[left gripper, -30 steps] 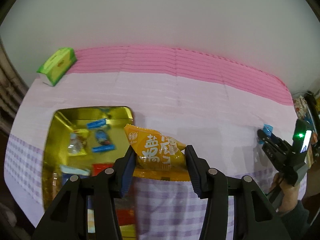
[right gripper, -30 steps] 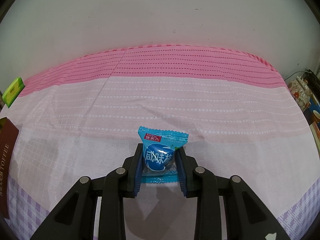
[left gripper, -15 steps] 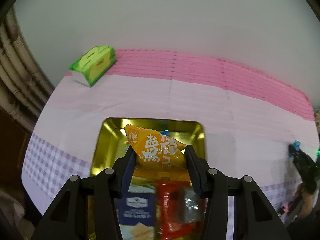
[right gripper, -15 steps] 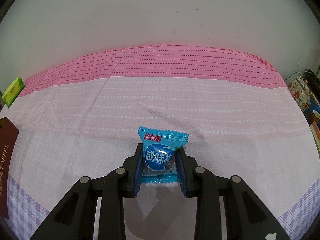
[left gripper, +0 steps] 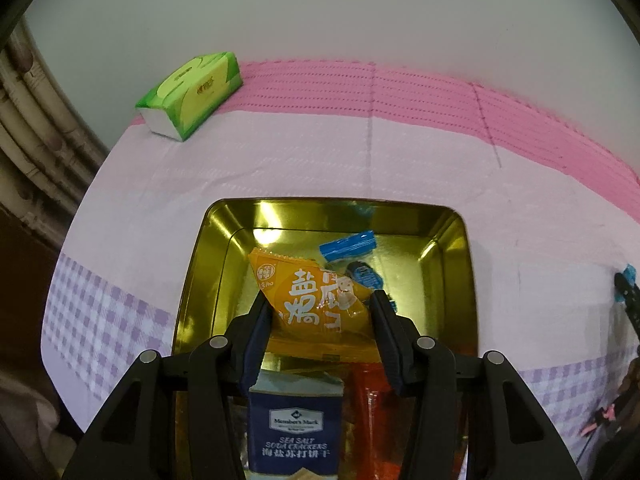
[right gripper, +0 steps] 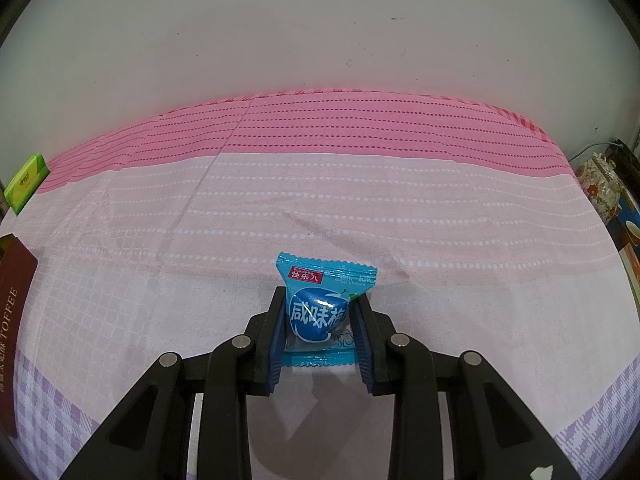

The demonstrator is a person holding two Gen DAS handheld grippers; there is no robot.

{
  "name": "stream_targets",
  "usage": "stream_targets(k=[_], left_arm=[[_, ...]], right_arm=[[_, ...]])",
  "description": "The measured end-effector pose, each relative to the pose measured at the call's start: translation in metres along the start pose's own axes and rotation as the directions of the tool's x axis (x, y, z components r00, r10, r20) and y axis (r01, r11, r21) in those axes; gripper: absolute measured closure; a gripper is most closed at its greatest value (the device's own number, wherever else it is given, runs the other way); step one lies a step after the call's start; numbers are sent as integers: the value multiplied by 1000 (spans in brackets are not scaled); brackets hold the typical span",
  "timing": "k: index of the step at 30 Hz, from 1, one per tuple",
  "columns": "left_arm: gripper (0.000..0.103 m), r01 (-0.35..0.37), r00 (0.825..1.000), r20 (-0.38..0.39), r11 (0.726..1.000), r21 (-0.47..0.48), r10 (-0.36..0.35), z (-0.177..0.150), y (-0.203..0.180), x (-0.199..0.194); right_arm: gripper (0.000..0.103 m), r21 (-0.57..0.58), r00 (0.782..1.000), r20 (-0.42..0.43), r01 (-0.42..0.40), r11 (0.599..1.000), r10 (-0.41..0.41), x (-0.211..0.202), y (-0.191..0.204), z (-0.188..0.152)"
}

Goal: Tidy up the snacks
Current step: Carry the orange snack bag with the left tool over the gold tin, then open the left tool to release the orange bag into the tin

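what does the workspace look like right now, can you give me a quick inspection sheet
surface: tablecloth, pink band at the back, pale middle, lilac checks in front.
job's things: gold tin holds blue candies, a crackers pack and a red packet; orange snack packet above it; blue candy packet over the cloth.
clutter: green tissue pack; brown toffee box.
grippers: left gripper shut on the orange snack packet; right gripper shut on the blue candy packet.
cables: one thin wire far right.
surroundings: plain wall; floral pot.
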State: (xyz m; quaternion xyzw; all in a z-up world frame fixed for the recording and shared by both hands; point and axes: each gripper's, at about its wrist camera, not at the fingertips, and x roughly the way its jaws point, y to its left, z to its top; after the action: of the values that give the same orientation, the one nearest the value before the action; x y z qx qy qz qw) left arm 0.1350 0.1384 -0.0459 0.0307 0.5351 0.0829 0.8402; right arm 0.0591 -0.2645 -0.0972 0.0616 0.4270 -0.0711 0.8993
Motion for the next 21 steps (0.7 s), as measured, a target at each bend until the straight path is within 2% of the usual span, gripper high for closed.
stream_targets(k=[11, 21], left_arm=[[53, -27, 999, -30, 1000, 11, 28, -8, 0, 13], [52, -55, 998, -22, 998, 39, 56, -10, -2, 16]], right_arm=[[74, -3, 1000, 0, 5, 1000, -5, 0, 1, 0], [74, -3, 1000, 0, 5, 1000, -5, 0, 1, 0]])
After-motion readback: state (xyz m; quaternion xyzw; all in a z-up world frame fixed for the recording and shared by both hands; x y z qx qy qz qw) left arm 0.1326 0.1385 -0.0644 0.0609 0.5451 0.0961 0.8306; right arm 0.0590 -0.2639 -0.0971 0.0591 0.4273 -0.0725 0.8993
